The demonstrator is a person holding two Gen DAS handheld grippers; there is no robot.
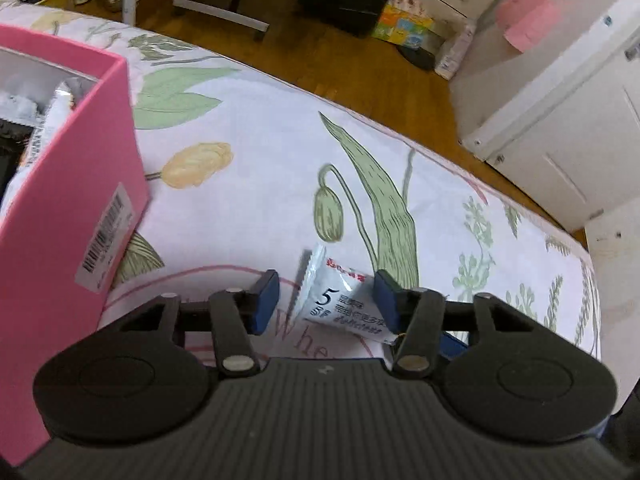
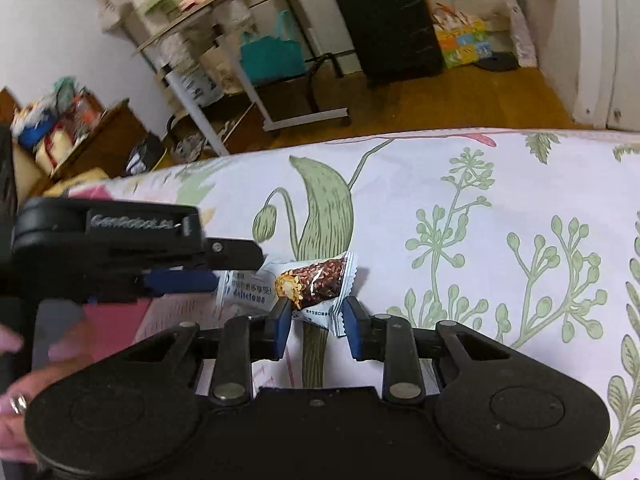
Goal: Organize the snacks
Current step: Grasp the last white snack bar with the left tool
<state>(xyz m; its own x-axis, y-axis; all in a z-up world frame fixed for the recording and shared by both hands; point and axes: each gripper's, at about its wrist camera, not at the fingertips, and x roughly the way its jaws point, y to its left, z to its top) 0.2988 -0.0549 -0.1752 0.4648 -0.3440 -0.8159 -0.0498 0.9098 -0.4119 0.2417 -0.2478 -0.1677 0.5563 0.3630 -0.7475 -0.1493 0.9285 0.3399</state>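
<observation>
The right hand-held gripper (image 2: 316, 320) sits low over the flowered bedsheet (image 2: 500, 184), its blue pads straddling the near end of a snack packet (image 2: 316, 284); the pads look close on the wrapper's crimped edge, but I cannot tell if they are pressing it yet. The packet lies dead ahead at twelve o'clock from those pads, its long axis running roughly from eight to two o'clock across the grip. It is a pale blue-white wrapper printed with a chocolate-coated wafer roll.

The left hand-held gripper (image 1: 326, 300) comes in from nine o'clock in the right wrist view, and its own view shows a second pale packet (image 1: 340, 300) with a large "5" lying between its pads, touching the right-hand pad only, so that grip reads as not yet clenched. A pink box (image 1: 60, 184) already holding packets stands at ten o'clock from it, likely the destination.
</observation>
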